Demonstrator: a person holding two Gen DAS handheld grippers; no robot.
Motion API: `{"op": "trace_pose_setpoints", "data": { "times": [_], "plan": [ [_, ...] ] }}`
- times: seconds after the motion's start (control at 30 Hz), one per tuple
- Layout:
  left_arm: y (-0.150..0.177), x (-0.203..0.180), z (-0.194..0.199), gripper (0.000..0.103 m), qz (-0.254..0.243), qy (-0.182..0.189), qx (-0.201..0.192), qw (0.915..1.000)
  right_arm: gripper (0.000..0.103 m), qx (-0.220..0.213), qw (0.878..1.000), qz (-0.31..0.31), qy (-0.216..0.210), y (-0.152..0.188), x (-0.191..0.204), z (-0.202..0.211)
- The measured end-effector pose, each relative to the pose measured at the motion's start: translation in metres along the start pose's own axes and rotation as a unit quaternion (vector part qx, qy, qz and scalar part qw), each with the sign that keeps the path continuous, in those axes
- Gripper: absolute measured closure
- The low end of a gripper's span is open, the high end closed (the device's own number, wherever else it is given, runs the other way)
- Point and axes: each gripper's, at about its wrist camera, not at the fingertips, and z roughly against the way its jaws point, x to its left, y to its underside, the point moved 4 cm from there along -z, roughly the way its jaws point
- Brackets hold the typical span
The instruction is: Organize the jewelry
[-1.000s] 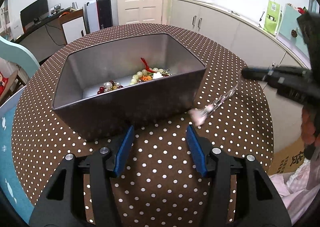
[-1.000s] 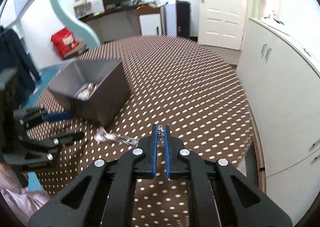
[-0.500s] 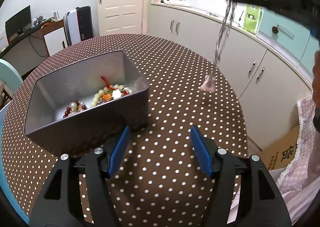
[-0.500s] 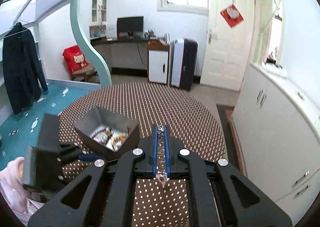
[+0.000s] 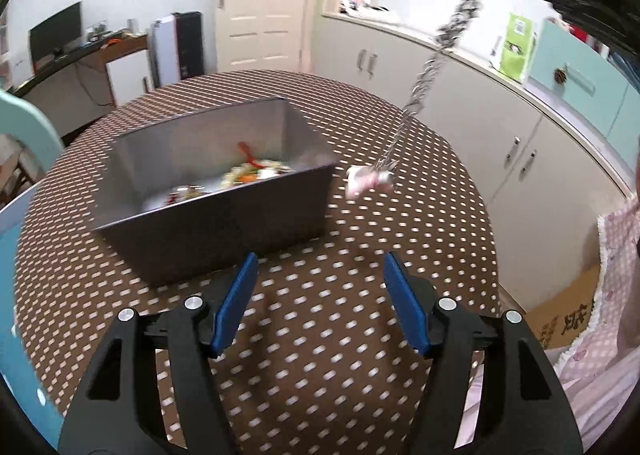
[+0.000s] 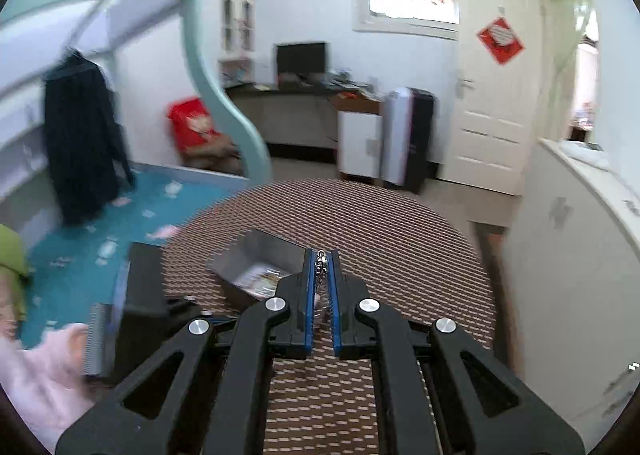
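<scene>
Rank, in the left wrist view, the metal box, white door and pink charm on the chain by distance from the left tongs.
1. Metal box, just ahead, slightly left.
2. Pink charm, hanging beyond the box's right corner.
3. White door, far wall.

Left tongs are open.

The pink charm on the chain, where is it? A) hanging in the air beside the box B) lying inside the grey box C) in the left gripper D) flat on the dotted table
A: the pink charm dangles on the chain from the shut right gripper, just right of the grey box, above the table.
</scene>
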Motion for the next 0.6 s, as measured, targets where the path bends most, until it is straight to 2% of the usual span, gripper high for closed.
{"op": "trace_pose_setpoints", "data": {
  "times": [0.03,0.07,0.13,0.23,0.3,0.5,0.57,0.6],
  "plan": [
    [0.003,0.005,0.004,0.028,0.006,-0.002,-0.003,1.0000,0.098,0.007,1.000,0.006,0.001,0.004,0.004,-0.003],
    [0.005,0.009,0.006,0.028,0.012,-0.005,-0.005,0.9999,0.098,0.026,1.000,0.009,0.007,0.012,0.006,-0.014],
    [0.010,0.023,0.008,0.028,0.031,-0.017,0.001,0.9994,0.098,0.102,0.995,-0.014,0.007,0.045,0.002,-0.051],
    [0.018,0.033,0.006,0.028,0.042,-0.031,0.014,0.9985,0.098,0.155,0.987,-0.046,0.017,0.075,-0.008,-0.078],
    [0.019,0.033,0.008,0.028,0.035,-0.026,0.014,0.9990,0.098,0.159,0.986,-0.051,0.014,0.081,-0.010,-0.080],
    [0.014,0.023,-0.002,0.028,0.023,-0.026,0.016,0.9993,0.098,0.166,0.983,-0.056,0.058,0.091,-0.030,-0.073],
    [0.015,0.019,-0.005,0.028,0.020,-0.023,0.018,0.9994,0.098,0.144,0.984,-0.065,0.083,0.080,-0.043,-0.056],
    [0.015,0.017,-0.007,0.028,0.018,-0.020,0.020,0.9994,0.098,0.126,0.986,-0.068,0.081,0.072,-0.044,-0.044]
  ]
}}
